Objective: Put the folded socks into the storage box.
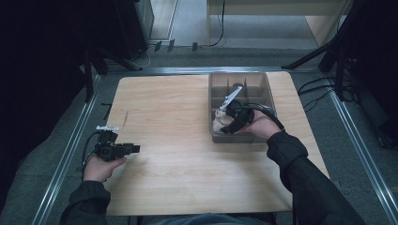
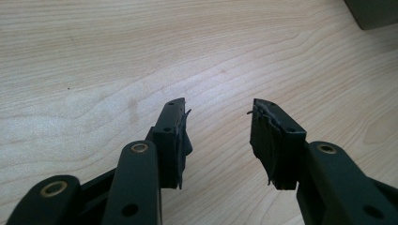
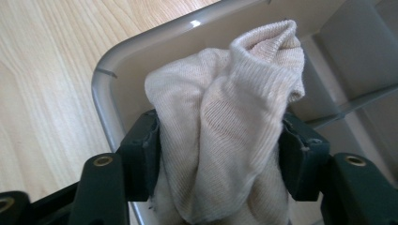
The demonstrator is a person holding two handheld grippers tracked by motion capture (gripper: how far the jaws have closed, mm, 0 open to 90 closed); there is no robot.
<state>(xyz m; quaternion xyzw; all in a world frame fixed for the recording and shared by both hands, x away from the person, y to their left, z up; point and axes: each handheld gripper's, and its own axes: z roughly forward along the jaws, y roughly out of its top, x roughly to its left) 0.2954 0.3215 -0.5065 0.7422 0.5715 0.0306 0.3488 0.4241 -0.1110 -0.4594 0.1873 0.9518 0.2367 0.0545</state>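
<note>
Step in hand: the right hand-held gripper [image 3: 218,159] carries a cream knitted cloth [image 3: 225,122], probably a sock, over the near left corner of the grey divided tray [image 1: 270,96]; I judge this the putting-in step, close to release.
Right hand-held gripper: its jaws stand on either side of the cloth with the bunched knit filling the gap; the pads touch it, though the squeeze looks light.
Left hand-held gripper [image 2: 218,140]: spread, nothing between the jaws, resting low over bare wood at the left of the bench [image 1: 164,117], well apart from the tray.
Where the cloth is: hanging at the tray's near left compartment, just inside the rim.
Next move calls for: spreading the jaws wider and lifting straight up so the knit does not snag.
Edges: the tray's rounded corner rim sits just beside the left jaw; dividers lie beyond.
Open room: wide bare bench left of the tray.
</note>
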